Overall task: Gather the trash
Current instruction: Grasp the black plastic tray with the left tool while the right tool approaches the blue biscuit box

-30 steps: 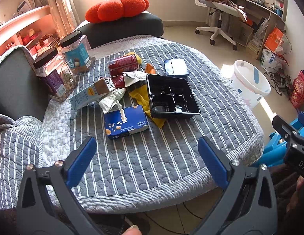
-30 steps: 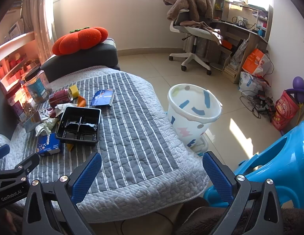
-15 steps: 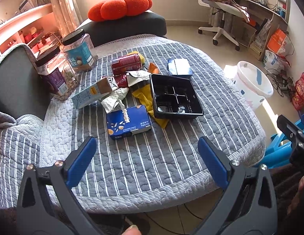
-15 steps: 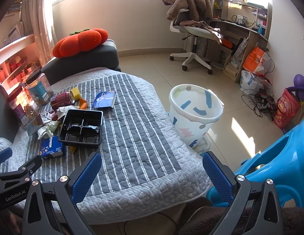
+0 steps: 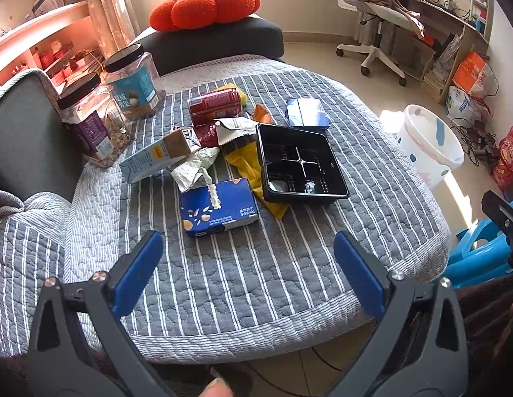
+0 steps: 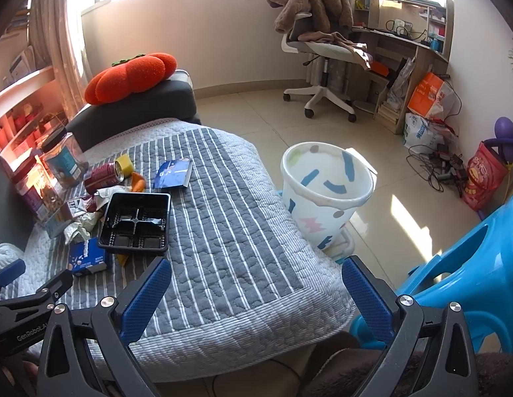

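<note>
The trash sits in a pile on the bed (image 5: 289, 281), out in front of the left hand-held gripper (image 5: 246, 258). Closest to it is the blue box (image 5: 218, 206), lying flat just ahead and a bit to the left of the middle, with its long side going across from left to right. Right behind it on the right is the black tray (image 5: 299, 162), touching a yellow wrapper (image 5: 246, 165). Farther back lie the red can (image 5: 216, 106) on its side and the small carton (image 5: 154, 158).

The left hand-held gripper is spread wide and holds nothing. The right hand-held gripper (image 6: 256, 291) is spread wide too, with nothing in it. It is over the near edge of the bed, and the pile lies off to its left, so the left one is nearer the trash.

The white bin (image 6: 326, 195) stands on the floor beside the bed, on the right side. I think the left one will go forward for the blue box first
</note>
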The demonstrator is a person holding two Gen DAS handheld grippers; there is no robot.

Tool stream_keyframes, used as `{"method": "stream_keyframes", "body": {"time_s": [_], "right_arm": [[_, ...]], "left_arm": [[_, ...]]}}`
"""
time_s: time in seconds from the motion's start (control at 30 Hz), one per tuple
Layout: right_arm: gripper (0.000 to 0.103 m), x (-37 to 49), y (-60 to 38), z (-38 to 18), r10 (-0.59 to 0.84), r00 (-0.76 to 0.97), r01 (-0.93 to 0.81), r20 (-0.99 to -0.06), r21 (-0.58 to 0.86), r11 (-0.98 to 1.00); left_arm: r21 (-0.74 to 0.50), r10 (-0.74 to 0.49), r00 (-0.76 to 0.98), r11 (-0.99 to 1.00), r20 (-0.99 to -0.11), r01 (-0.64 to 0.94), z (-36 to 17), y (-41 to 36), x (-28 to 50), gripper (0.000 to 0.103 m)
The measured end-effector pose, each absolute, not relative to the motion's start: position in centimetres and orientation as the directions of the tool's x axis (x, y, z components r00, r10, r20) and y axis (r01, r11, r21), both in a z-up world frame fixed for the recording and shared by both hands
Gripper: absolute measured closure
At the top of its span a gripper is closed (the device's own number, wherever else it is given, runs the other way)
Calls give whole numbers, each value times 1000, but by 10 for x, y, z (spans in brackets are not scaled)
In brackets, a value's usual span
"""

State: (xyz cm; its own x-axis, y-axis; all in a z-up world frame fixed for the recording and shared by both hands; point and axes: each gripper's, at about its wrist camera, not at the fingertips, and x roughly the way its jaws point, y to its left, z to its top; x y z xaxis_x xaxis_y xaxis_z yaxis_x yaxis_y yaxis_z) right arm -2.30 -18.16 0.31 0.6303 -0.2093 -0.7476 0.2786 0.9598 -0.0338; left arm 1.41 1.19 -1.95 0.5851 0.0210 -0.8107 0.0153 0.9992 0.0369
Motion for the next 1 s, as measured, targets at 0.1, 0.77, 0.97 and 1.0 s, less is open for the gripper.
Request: {"method": "stream_keyframes", "body": {"time_s": [0.1, 0.77, 0.97, 1.0], "right_arm": [[0, -19, -185, 4, -198, 611, 275, -767, -29, 961], [0, 81, -249, 15, -70, 427, 219, -901, 28, 975], [0, 81, -286, -30, -14, 303, 277, -953, 75, 958], [0, 81, -288, -27, -14, 320, 268, -947, 77, 960]], "left_arm": [[15, -13, 533, 999, -846, 48, -24, 15, 27, 1], [57, -17, 317, 973, -948, 224, -79, -36, 140, 21], [23, -33, 247, 975, -968, 220, -100, -43, 151, 43], [21, -34, 249, 976, -968, 217, -101, -44, 151, 44]]}}
